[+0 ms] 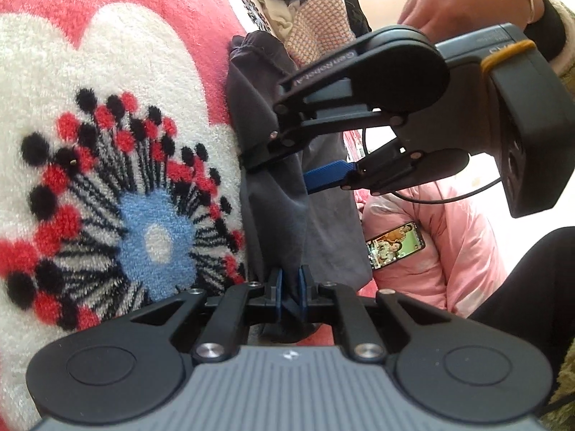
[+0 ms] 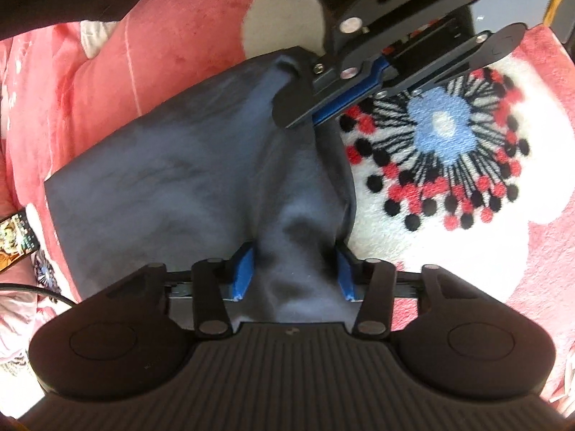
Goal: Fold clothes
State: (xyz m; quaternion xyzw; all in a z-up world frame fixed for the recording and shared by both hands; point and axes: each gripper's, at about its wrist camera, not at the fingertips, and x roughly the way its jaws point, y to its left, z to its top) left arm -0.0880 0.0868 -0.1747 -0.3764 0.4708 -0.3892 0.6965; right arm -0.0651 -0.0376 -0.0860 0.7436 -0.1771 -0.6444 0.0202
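A dark grey garment [image 2: 187, 179] lies on a red fleece blanket [image 2: 172, 36] patterned with a big white flower [image 2: 449, 237]. In the right wrist view its long axis runs from about 8 o'clock, where a straight hem lies flat, up toward 1 o'clock, where the cloth narrows to a bunched corner. The left gripper [image 2: 316, 107], coming in from 1 o'clock, has its blue pads pressed together on that corner; in its own view the left gripper [image 1: 291, 289] shows a fold of the same garment [image 1: 280, 194] pinched between nearly touching fingers, the cloth stretching away toward 12 o'clock.

The right gripper [image 2: 294, 269] points steeply down at the 6 o'clock end of a raised ridge of fabric. Its jaws stand partly spread with the ridge between them; whether the pads press on it is hard to tell. Seen from the left wrist, the right gripper [image 1: 287, 165] reaches in from 2 o'clock, held by a hand [image 1: 467, 3].

A phone [image 1: 395, 244] lies on pink cloth [image 1: 449, 251] at 4 o'clock, and a pile of clothes [image 1: 305, 10] sits at 12 o'clock
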